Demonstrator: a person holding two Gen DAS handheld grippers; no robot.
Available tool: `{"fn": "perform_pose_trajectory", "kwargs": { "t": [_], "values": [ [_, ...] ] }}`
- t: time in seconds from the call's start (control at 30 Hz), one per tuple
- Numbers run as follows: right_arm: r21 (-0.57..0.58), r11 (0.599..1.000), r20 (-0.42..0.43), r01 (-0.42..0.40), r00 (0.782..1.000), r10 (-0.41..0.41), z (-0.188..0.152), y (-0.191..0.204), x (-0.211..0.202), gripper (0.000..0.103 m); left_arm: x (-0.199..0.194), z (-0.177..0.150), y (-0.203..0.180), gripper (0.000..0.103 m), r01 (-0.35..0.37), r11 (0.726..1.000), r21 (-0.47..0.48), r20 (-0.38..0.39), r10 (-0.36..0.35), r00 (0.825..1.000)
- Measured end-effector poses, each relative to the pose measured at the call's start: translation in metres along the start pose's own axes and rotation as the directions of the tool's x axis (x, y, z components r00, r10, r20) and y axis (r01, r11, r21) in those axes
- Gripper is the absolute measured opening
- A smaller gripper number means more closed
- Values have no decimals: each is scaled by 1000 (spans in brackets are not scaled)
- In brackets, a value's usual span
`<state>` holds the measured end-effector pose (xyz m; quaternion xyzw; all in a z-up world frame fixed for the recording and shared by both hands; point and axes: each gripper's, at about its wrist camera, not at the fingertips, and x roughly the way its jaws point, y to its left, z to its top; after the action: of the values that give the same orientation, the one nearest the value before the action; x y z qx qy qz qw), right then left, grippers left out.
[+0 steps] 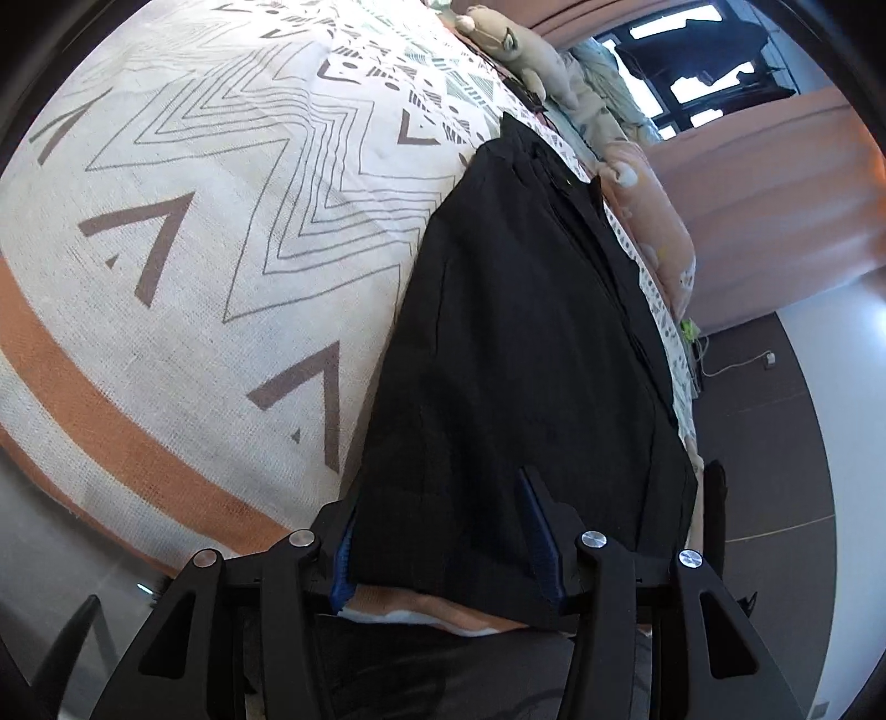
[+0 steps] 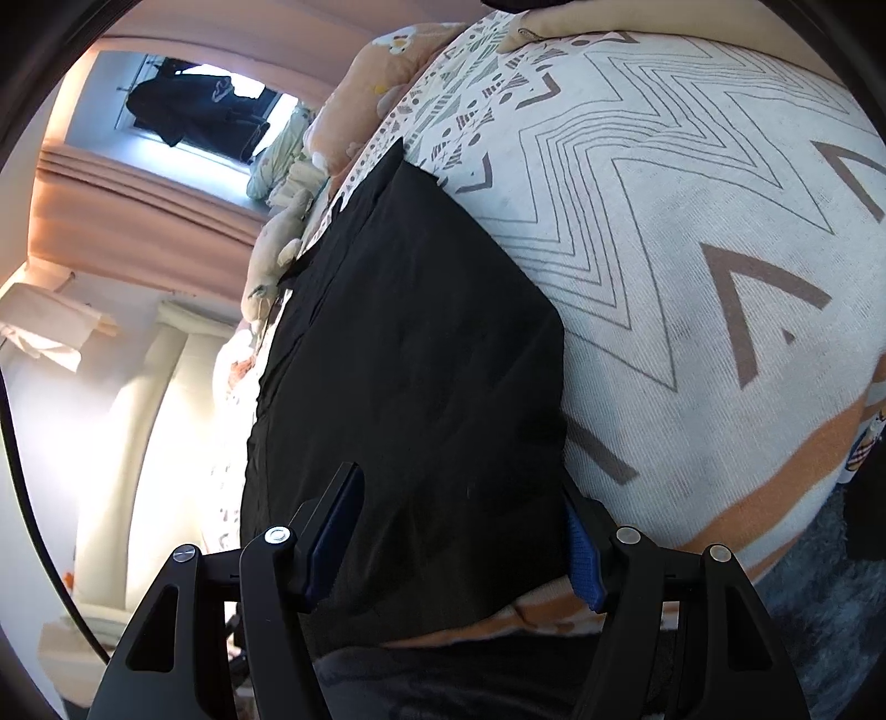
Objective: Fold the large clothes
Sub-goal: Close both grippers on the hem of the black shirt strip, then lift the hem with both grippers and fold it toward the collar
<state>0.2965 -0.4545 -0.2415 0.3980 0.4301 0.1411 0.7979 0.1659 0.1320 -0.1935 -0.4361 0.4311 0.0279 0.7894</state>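
Jaws of both grippers (image 1: 443, 531) (image 2: 465, 531) astride black garment (image 1: 515, 343), lengthwise away.

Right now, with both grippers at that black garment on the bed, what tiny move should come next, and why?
Probably close both grippers on the black fabric garment. Its near edge lies between the fingers of the left gripper and the right gripper, flat on the patterned cream-and-orange bedspread, and neither visibly pinches it.

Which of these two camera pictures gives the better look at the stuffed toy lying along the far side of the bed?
The left wrist view: the plush toy shows its face and body beyond the black garment. In the right wrist view the toy is a small pale shape at the garment's edge, with no face visible.
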Motion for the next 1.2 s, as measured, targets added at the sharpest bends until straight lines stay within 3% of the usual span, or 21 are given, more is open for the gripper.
{"fn": "perform_pose_trajectory", "kwargs": {
  "t": [0.07, 0.1, 0.13, 0.23, 0.53, 0.7, 1.0, 1.2],
  "values": [
    [4, 1000, 30, 22, 999, -22, 2, 2, 3, 54, 1, 0, -1, 31, -14, 1000, 1, 16, 14, 1000],
    [12, 999, 44, 44, 998, -44, 3, 2, 4, 35, 5, 0, -1, 15, -20, 1000, 0, 8, 20, 1000],
    [33, 997, 56, 71, 996, -72, 4, 0, 6, 23, 6, 0, 1, 12, -16, 1000, -11, 3, 16, 1000],
    [45, 998, 82, 49, 995, -53, 1, 4, 2, 17, -4, -2, 1, 5, 14, 1000, -13, 56, -13, 998],
    [-51, 998, 193, -32, 980, 41, -6, 44, -56, 6, -65, -7, -13, 1, 77, 997, 31, 191, -82, 978],
    [-85, 996, 225, -36, 973, 54, -15, 62, -86, 5, -85, -18, -11, 1, 78, 996, 44, 206, -85, 975],
    [-124, 991, 232, -42, 970, 70, -52, 55, -121, 4, -103, -48, 12, 1, 80, 996, 28, 194, -84, 977],
    [-157, 984, 255, -81, 959, 120, -71, 64, -145, 4, -140, -60, 5, 1, 109, 991, 78, 231, -124, 965]
  ]
}}
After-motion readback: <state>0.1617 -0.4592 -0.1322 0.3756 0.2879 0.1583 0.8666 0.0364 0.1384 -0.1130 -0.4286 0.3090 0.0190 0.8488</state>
